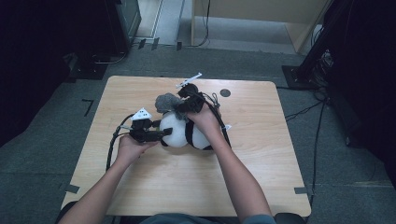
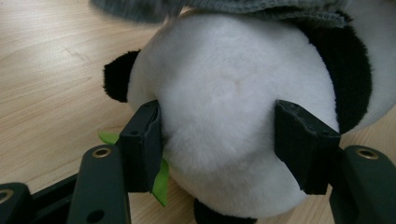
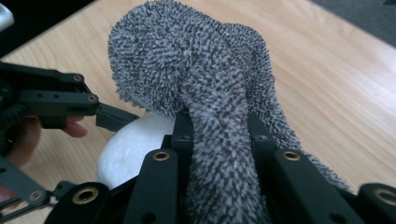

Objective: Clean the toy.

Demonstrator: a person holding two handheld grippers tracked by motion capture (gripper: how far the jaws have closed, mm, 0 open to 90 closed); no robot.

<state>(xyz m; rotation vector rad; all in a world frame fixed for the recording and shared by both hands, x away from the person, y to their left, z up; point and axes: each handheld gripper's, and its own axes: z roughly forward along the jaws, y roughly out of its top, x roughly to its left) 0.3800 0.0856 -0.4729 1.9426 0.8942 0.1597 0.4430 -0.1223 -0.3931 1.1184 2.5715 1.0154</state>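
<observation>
On the wooden table (image 1: 140,186), the left gripper (image 1: 156,135) has its jaws set around the white head of the panda plush (image 1: 180,133), the pads pressing into the fur on both sides. The plush lies mid-table, between the two hands. To its right, the right gripper (image 1: 184,105) is clamped on a grey fuzzy cloth (image 3: 201,84) draped over the plush's top.

No writing, label, brand or number can be read anywhere in these views. The plush panda (image 2: 233,102), the grey cloth (image 3: 205,79) and the tabletop (image 1: 261,168) carry no legible marks. The small dark round spot (image 1: 225,93) on the tabletop is plain, with no sign on it.
</observation>
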